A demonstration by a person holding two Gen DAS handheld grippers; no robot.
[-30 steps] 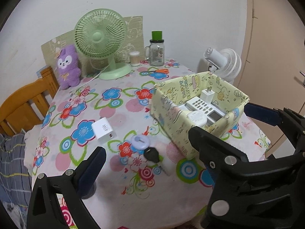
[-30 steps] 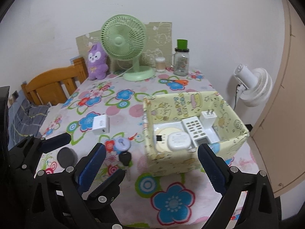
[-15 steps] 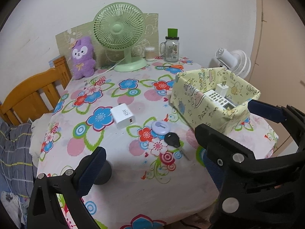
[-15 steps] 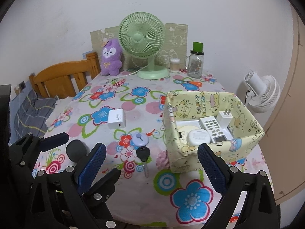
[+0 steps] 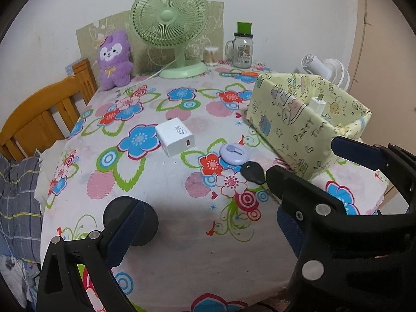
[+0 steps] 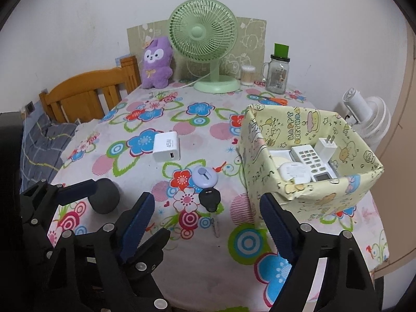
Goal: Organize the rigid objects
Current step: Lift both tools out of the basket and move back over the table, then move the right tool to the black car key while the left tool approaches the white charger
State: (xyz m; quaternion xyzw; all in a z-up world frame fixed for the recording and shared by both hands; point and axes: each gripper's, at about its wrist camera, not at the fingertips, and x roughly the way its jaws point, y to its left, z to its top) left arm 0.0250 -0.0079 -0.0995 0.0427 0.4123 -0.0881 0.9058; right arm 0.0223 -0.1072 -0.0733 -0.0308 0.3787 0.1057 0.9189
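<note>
On the floral tablecloth lie a white charger (image 5: 175, 136) (image 6: 166, 146), a lilac round disc (image 5: 234, 153) (image 6: 204, 177), a black car key (image 5: 253, 173) (image 6: 209, 199) and a dark round object (image 5: 131, 221) (image 6: 106, 199). A yellow cartoon box (image 5: 299, 127) (image 6: 306, 197) on the right holds a white remote (image 6: 310, 161), a plug adapter (image 6: 325, 147) and a white case (image 6: 295, 173). My left gripper (image 5: 205, 231) is open, its left finger beside the dark object. My right gripper (image 6: 205, 221) is open and empty just in front of the key.
A green fan (image 6: 205, 39), purple plush (image 6: 156, 63), glass jar (image 6: 278, 72) and cotton-swab pot (image 6: 247, 75) stand at the table's back. A wooden headboard (image 6: 88, 96) is at the left, a white fan (image 6: 366, 114) at the right.
Both grippers have pulled back and swung left; the box has slid right in both views. The dark round object has come into view by my left finger.
</note>
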